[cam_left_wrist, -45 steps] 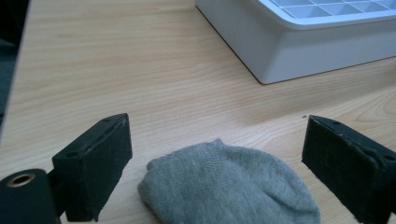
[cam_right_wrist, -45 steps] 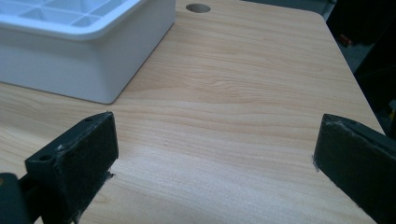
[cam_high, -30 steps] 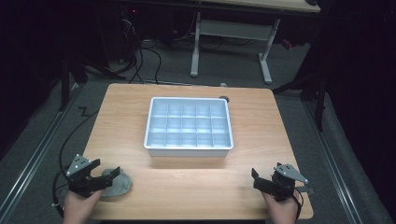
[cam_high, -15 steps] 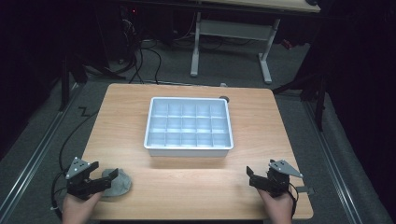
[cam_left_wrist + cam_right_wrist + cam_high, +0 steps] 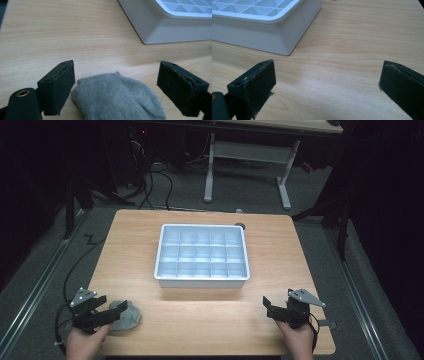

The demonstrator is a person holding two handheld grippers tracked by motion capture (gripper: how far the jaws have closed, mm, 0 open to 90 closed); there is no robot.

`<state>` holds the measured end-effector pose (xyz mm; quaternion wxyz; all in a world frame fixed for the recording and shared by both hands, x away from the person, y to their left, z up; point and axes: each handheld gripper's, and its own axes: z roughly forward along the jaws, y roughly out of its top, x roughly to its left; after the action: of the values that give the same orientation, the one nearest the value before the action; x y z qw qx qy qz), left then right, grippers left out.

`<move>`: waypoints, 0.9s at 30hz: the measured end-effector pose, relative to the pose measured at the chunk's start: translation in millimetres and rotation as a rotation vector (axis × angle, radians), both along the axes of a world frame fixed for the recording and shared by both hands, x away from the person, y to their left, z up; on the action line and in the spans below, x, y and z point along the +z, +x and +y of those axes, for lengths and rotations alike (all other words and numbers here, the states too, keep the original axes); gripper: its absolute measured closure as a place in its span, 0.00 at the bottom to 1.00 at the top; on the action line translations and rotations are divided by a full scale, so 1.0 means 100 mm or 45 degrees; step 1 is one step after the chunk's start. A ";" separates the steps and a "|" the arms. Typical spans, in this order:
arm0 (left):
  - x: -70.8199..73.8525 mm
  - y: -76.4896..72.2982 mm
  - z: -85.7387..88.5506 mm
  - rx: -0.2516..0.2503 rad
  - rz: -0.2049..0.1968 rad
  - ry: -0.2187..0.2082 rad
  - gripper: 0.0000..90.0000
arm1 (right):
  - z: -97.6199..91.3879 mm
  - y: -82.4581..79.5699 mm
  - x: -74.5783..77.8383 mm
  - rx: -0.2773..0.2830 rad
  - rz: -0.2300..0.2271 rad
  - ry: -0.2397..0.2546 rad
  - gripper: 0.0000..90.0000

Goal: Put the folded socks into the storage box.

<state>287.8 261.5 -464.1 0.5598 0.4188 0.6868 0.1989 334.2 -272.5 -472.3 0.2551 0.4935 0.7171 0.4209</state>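
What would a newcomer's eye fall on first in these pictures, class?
The white compartment tray sits at the middle of the wooden table, bright against the dark room. At the near left corner a grey sock lies between the open jaws of the left tool. The right tool hovers open at the near right.

We see a plain grey knit sock [image 5: 117, 98] at 7 o'clock on the light tan wood-grain table [image 5: 135, 235]. At centre sits a white tray [image 5: 202, 277] w/ pale blue-white grid cells. Both grippers, left [image 5: 116, 87] & right [image 5: 325, 85], have matte black jaws; grey top plates at 7 & 5 o'clock.
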 end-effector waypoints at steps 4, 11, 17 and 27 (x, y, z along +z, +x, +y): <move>0.08 -0.03 -0.07 -0.026 0.065 0.102 0.17 | -0.01 -0.01 0.01 -0.003 -0.004 0.021 0.03; 0.07 0.05 -0.12 -0.008 0.300 0.181 0.18 | -0.01 0.02 -0.04 0.002 0.019 0.018 0.04; 0.02 0.15 -0.18 -0.045 0.546 0.239 0.19 | -0.02 0.03 -0.04 -0.001 0.020 0.029 0.05; 0.05 0.38 -0.30 -0.072 0.853 0.280 0.21 | -0.01 0.03 -0.06 0.013 0.032 0.032 0.06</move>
<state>325.3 231.8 -459.1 0.2602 0.5374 0.7949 0.1077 337.5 -273.5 -478.1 0.2378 0.4981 0.7175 0.4250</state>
